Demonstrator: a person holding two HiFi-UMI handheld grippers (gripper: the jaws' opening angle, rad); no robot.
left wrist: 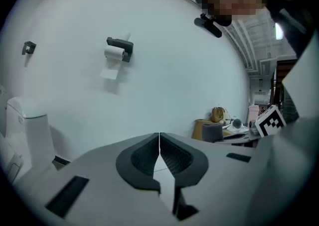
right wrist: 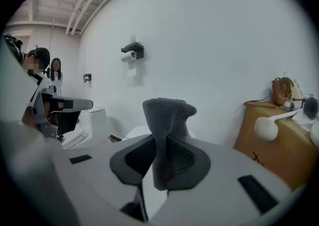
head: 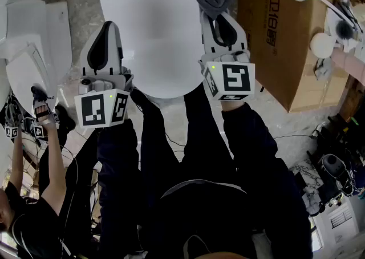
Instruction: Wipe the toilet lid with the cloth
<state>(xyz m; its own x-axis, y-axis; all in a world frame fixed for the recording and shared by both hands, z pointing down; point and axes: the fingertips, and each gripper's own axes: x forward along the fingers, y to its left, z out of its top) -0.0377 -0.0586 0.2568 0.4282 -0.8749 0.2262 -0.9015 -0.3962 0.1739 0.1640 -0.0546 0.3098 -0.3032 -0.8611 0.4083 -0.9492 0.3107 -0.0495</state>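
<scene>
Grey cloth [right wrist: 167, 120] sticks up out of the right gripper [head: 218, 12], which pinches it tight. The white toilet lid [head: 154, 35] lies shut, below and in front of both grippers. Its long way runs away from the person. The cloth sits by the lid's right edge, so the right gripper looks best placed to tip down and rub. The left gripper [head: 106, 38] is squeezed closed on nothing.
</scene>
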